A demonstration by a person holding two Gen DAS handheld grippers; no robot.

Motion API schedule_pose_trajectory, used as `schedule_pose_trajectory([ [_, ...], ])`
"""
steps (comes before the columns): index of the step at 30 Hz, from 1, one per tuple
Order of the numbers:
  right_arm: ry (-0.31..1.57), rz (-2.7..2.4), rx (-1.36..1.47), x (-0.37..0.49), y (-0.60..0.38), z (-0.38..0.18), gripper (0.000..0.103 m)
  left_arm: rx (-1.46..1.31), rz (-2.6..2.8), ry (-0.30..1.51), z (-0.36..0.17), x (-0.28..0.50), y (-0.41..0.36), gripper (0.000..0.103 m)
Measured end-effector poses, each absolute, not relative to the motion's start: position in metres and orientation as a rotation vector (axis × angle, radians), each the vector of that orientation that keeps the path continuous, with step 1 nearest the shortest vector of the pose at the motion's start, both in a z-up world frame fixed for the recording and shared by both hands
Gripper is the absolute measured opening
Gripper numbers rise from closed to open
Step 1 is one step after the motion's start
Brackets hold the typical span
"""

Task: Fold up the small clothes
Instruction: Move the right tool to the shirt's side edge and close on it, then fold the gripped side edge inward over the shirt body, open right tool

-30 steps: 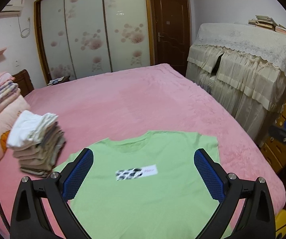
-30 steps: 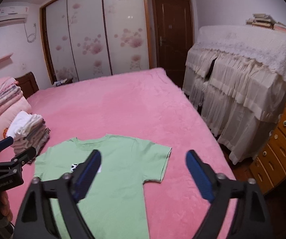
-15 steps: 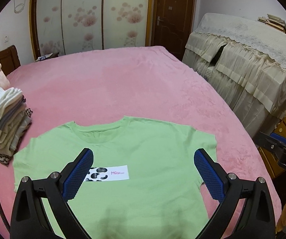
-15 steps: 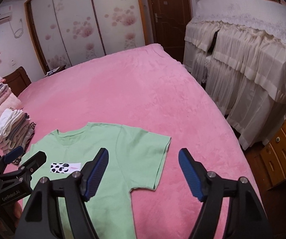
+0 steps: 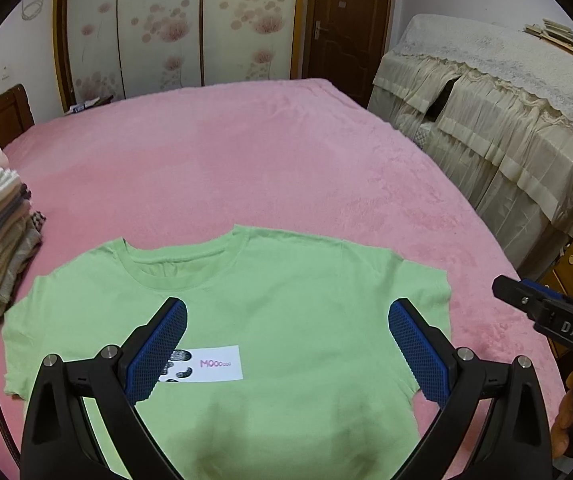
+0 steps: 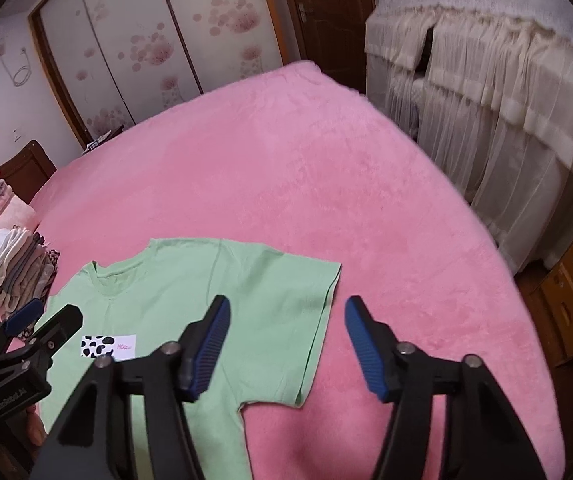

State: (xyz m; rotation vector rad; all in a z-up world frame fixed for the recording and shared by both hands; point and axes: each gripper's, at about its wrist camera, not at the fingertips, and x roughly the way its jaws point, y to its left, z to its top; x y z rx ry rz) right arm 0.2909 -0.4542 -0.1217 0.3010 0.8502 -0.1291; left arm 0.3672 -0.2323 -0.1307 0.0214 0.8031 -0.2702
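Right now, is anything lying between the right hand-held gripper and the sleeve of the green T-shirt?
Nothing visible. The right hand-held gripper, jaws closing with nothing between them, looks straight at the sleeve of the green T-shirt, with only bare pink bedspread around it.

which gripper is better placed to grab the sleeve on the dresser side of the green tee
Right. The right hand-held gripper brackets that sleeve, its jaws closing with nothing pinched yet. The left hand-held gripper hangs open over the green t-shirt's chest, beside the printed label.
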Motion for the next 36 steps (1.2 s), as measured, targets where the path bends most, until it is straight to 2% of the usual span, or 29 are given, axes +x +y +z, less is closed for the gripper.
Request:
schedule_pose_trajectory([
  [14,1.007,-0.137,0.45,0.326,-0.489,-0.207,0.057,0.047,-0.217,0.855,-0.183,0.389,-0.238,0.101],
  [23,1.043,-0.125,0.445,0.344,-0.487,-0.229,0.057,0.048,-0.223,0.851,-0.19,0.394,-0.241,0.101],
  [28,1.036,-0.158,0.441,0.35,-0.489,-0.233,0.045,0.054,-0.222,0.845,-0.19,0.394,-0.244,0.101],
  [29,1.033,-0.152,0.446,0.35,-0.489,-0.233,0.038,0.054,-0.221,0.845,-0.189,0.394,-0.244,0.101],
  [30,1.03,-0.134,0.448,0.352,-0.489,-0.234,0.021,0.055,-0.22,0.845,-0.189,0.394,-0.243,0.101],
  [31,1.031,-0.113,0.453,0.353,-0.489,-0.234,0.012,0.054,-0.219,0.844,-0.188,0.394,-0.243,0.101],
  [32,1.036,-0.096,0.459,0.354,-0.489,-0.235,0.009,0.053,-0.216,0.841,-0.188,0.394,-0.241,0.101],
  [36,0.999,-0.097,0.422,0.351,-0.484,-0.226,0.007,0.044,-0.199,0.839,-0.186,0.394,-0.232,0.101],
])
